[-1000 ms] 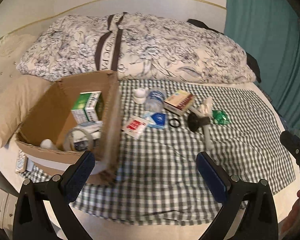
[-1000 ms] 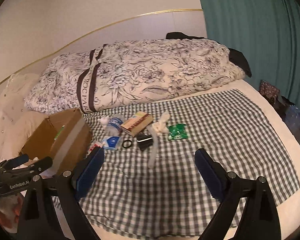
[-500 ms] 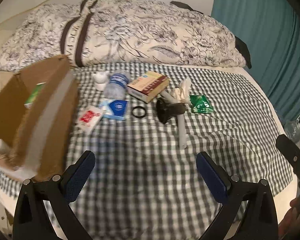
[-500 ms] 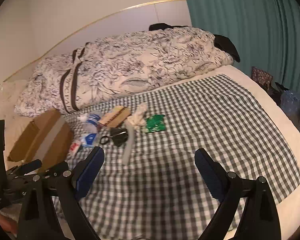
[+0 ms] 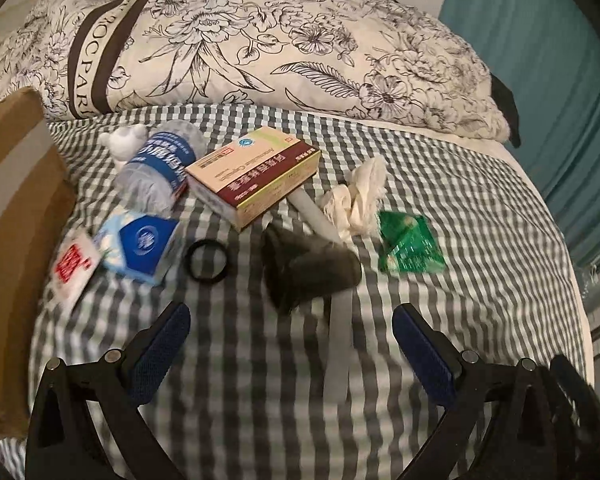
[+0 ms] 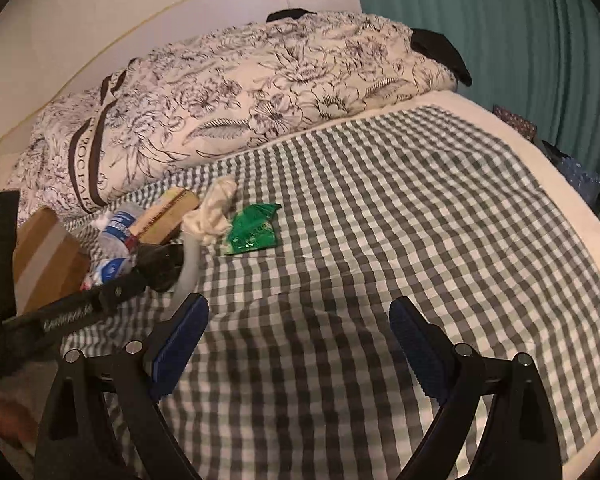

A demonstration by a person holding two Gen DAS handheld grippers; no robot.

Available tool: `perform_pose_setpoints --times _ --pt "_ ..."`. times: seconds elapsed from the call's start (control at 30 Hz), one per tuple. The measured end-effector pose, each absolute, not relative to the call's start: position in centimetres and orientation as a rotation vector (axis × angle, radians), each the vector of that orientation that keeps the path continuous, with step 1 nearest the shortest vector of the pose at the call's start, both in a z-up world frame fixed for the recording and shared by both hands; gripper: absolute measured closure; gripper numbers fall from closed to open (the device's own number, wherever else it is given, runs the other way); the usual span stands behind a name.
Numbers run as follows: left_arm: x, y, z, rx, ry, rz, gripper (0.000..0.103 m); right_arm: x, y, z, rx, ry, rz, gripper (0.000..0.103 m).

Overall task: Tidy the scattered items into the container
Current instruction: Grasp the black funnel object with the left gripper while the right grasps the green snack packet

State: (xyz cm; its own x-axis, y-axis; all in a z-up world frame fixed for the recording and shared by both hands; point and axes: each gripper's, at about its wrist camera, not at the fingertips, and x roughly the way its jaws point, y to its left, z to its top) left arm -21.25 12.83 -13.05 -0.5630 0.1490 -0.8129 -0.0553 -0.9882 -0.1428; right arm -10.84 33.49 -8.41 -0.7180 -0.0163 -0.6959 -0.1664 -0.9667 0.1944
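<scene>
Left gripper [image 5: 290, 344], jaws spread wide and empty, hovers over the black funnel-shaped item [image 5: 308, 266] lying just ahead between its fingers on the checked bedspread [image 5: 480, 208]; a good pick centres it before closing, the cardboard box [image 5: 16, 216] waiting to the left, while the right gripper [image 6: 298, 340] is likewise open and idle.

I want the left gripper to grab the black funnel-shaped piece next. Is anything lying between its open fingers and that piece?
Nothing visible does. The left gripper is open, and only bare checkered cloth lies between its fingers and the black funnel-shaped piece. The grey tube runs beside that path, under the piece.
</scene>
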Motion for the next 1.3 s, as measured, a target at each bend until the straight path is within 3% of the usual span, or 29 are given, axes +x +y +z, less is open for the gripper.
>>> perform_pose_setpoints --times 0.3,0.4,0.47,0.6,0.9,0.93,1.0,1.03,1.1,1.23,1.27,1.3 --pt "-24.2 13.6 -15.9 -1.481 -0.112 2.701 0.002 -13.7 33.7 -10.5 -1.193 0.373 2.797 0.011" --pt "-24.8 12.7 -16.5 -1.523 -0.135 2.662 0.018 -14.4 33.4 -10.9 -1.202 0.359 2.804 0.011" --pt "-24.8 12.5 -16.7 -1.524 -0.118 2.656 0.036 -15.2 33.1 -11.0 -1.209 0.343 2.808 0.011" --pt "-24.5 12.2 -16.6 -1.510 -0.109 2.639 0.053 -17.7 32.3 -11.0 -1.217 0.345 2.842 0.011" --pt "-24.0 11.0 -16.1 -1.475 -0.115 2.646 0.053 -25.7 29.7 -13.7 -1.331 0.215 2.824 0.011" --pt "-23.9 10.8 -15.9 -1.469 -0.110 2.647 0.053 -26.3 29.5 -14.1 -1.350 0.202 2.815 0.014" --pt "-23.6 10.7 -15.7 -1.460 -0.097 2.654 0.053 -26.9 29.1 -15.0 -1.400 0.155 2.786 0.048" --pt "-23.5 10.6 -15.4 -1.455 -0.093 2.657 0.053 -26.6 29.0 -15.1 -1.388 0.130 2.784 0.049" --pt "-23.3 10.5 -15.0 -1.446 -0.094 2.665 0.053 -25.7 29.1 -14.6 -1.365 0.170 2.818 0.063" --pt "-22.3 10.6 -13.4 -1.396 -0.077 2.682 0.054 -23.1 29.9 -13.1 -1.315 0.235 2.855 0.064" --pt "-22.1 10.6 -13.0 -1.391 -0.077 2.680 0.058 -22.2 30.2 -12.5 -1.300 0.252 2.866 0.064" --pt "-21.8 10.7 -12.6 -1.381 -0.074 2.679 0.073 -21.4 30.4 -12.0 -1.289 0.267 2.874 0.064"
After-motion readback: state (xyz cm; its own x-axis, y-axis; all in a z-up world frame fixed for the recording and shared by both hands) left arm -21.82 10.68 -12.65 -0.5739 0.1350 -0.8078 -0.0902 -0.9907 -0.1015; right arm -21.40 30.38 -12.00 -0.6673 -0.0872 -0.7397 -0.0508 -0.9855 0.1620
